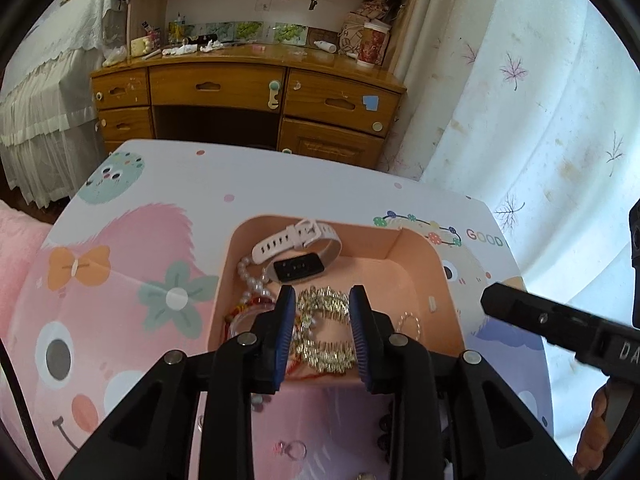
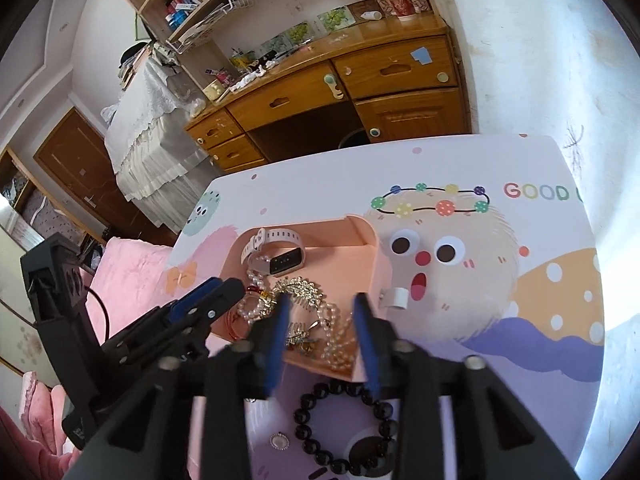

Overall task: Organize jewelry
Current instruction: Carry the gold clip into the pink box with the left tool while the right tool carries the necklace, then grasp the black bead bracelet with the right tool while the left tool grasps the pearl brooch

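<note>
A pink open box [image 1: 416,248] [image 2: 372,264] on the cartoon-print table holds a white-strap smartwatch [image 1: 298,258] [image 2: 280,258], pearl strands [image 1: 250,280] [image 2: 340,340], a gold crystal piece [image 1: 326,328] [image 2: 300,290] and a red cord [image 1: 244,310]. My left gripper [image 1: 324,300] is open and empty over the box's near side, above the gold piece. My right gripper [image 2: 320,304] is open and empty over the box's near right corner. A black bead bracelet [image 2: 344,424] and a small round brooch [image 2: 279,441] lie on the table below it. A ring [image 1: 294,450] lies under the left gripper.
The right gripper's body [image 1: 560,324] shows at the right of the left wrist view; the left gripper [image 2: 200,308] shows at the left of the right wrist view. A wooden desk [image 1: 240,92] stands beyond the table, a curtain [image 1: 540,120] to the right, pink bedding [image 2: 120,276] to the left.
</note>
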`<state>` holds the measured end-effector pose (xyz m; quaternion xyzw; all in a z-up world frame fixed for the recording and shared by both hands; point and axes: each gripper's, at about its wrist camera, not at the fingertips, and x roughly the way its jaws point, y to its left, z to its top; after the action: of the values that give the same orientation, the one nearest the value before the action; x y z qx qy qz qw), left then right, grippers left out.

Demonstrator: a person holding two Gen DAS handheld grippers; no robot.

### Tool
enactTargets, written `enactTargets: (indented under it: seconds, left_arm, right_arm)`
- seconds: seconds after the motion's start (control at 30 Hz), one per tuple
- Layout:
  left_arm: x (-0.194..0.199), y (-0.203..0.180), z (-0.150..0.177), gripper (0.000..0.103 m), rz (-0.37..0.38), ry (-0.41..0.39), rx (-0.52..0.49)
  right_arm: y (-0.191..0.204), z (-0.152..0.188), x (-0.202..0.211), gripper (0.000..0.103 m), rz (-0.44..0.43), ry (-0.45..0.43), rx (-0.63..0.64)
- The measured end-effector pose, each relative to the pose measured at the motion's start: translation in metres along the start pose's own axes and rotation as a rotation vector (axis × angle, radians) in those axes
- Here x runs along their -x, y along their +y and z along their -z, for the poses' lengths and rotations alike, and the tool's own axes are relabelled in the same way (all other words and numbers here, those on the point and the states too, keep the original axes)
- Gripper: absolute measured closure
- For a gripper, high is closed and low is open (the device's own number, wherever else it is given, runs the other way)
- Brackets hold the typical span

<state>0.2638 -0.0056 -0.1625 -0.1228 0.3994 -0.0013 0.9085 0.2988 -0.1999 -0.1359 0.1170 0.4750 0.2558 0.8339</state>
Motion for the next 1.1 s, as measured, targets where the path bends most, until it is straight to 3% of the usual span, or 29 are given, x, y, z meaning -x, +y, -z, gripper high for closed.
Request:
enactTargets:
  seconds: [0.03,0.1,0.23,0.3,0.47,0.63,0.83,1.1]
  left_arm:
    - [0.002,0.002,0.003,0.073,0.001,0.005,0.013]
    - [0.004,0.005,0.009,0.054,-0.003,0.026,0.041]
    - [0.013,0.013,0.023,0.047,-0.008,0.063,0.09]
    - [0.017,0.017,0.031,0.034,-0.028,0.09,0.098]
    - [0.019,0.018,0.053,0.034,-0.028,0.171,0.075]
    - [0.02,0.012,0.072,0.024,-0.045,0.242,0.042]
    - [0.016,-0.004,0.093,0.023,-0.05,0.328,-0.051]
    - [0.02,-0.027,0.105,0.023,0.019,0.344,-0.174]
  right_arm:
    - [0.0,0.001,0.002,0.065,0.001,-0.001,-0.008]
    - [-0.001,0.002,0.005,0.06,0.015,-0.005,-0.016]
    - [-0.001,0.008,0.008,0.05,0.079,0.009,0.01]
    - [-0.002,0.014,0.008,0.05,0.108,0.027,0.033]
    - [-0.004,0.033,0.004,0.05,0.18,0.077,0.095]
    - [-0.004,0.056,0.005,0.05,0.239,0.085,0.155]
    - [-0.001,0.08,-0.007,0.05,0.319,0.165,0.28]
    - [0.004,0.093,-0.015,0.05,0.303,0.183,0.371]
